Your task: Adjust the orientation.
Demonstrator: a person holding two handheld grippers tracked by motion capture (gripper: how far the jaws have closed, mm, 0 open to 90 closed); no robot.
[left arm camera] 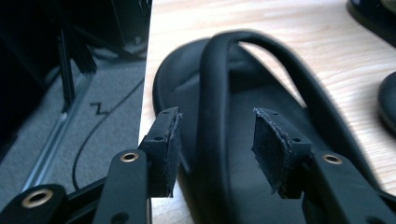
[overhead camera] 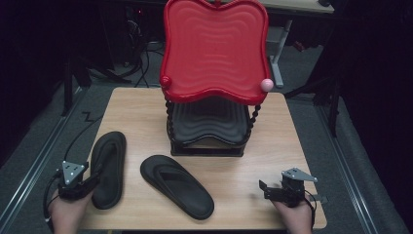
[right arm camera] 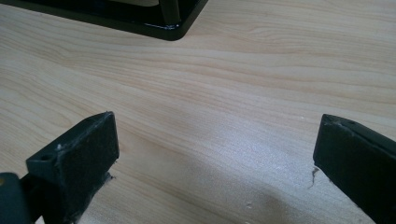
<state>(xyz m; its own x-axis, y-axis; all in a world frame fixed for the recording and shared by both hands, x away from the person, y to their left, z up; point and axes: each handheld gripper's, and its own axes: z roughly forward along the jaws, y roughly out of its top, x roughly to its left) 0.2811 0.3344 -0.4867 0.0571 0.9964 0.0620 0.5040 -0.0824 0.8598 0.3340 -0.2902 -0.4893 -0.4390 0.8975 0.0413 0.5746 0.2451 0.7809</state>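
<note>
**Left claw lining up on a sandal strap**

The left claw is sitting at the near left of the surface, over the heel end of the left sandal, which is lying lengthwise along the left edge. In the left gripper view the strap is arching up between the two pads; gaps are showing on both sides, so the claw is half-open around it and gripping nothing yet. The strap is probably the chosen hold because it stands clear of the flat sole.

The second sandal is lying at an angle in the middle, apart from the first. Behind both, a two-tier rack is standing at the far middle: a red tray above a black tray, likely where the sandals are going.

The right claw is resting wide open over bare wood at the near right, waiting.

The sandal's toe end is blurring in the left gripper view, and the red tray is hiding much of the black one.
</note>
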